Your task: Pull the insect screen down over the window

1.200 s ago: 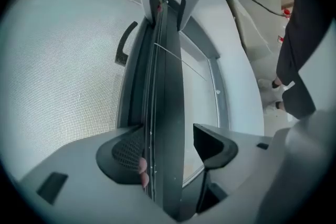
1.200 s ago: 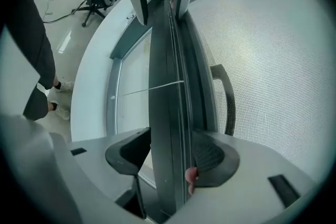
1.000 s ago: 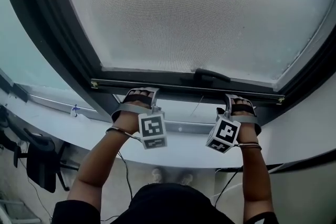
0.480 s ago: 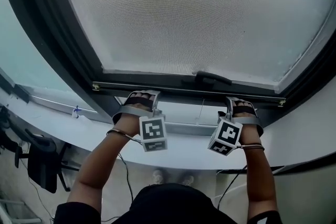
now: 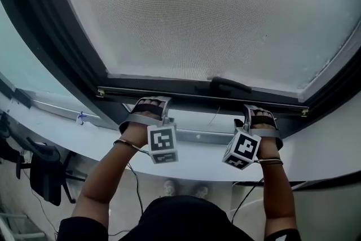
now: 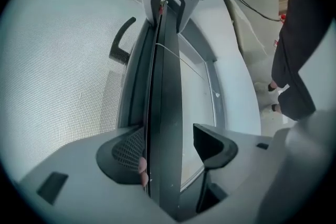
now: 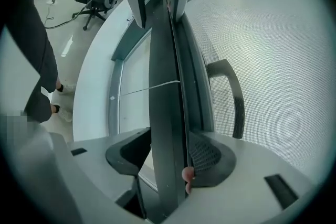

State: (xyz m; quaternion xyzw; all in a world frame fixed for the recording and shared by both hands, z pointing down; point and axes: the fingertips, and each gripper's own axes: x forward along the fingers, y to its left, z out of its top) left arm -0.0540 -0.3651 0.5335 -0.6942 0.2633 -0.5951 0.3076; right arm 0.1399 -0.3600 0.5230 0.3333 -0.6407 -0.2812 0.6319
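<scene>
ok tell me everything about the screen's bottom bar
The bottom bar is a long, dark, metal-looking rail edging the grey mesh, level just above the sill, with a curved black handle at its middle. The left gripper straddles it, one jaw standing clear; the right gripper clamps it.

The insect screen (image 5: 214, 14) is a fine pale grey mesh of uniform grid weave; its bottom bar (image 5: 169, 94) and handle (image 5: 228, 86) are black. The left tool (image 5: 149, 105) and right tool (image 5: 258, 115) are light grey, with black-on-white square markers.
</scene>
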